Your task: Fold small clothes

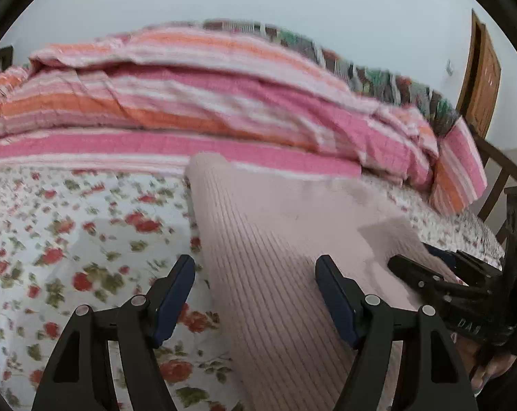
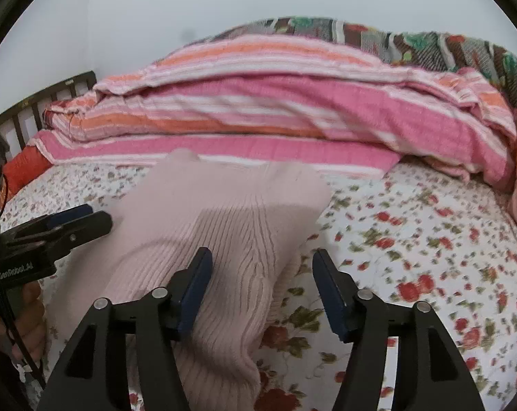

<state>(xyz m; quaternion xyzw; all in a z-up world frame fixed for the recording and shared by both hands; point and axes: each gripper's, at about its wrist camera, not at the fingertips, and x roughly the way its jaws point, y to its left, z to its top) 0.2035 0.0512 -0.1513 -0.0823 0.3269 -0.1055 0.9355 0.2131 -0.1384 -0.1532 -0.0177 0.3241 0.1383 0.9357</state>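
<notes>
Lying on one floral sheet (image 1: 70, 239), one pink ribbed garment (image 1: 275, 239) between two hand-held grippers, left (image 1: 255, 270) and right (image 2: 262, 263), both gaping, unclamped.

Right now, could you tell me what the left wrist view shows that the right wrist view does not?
Only the left wrist view shows the wooden door at the far right. Only the right wrist view shows the dark slatted headboard and an orange cushion at the far left. Both show the pink ribbed knit garment lying on the floral bedsheet, the striped quilt behind it, and both grippers open: the left gripper and the right gripper.
</notes>
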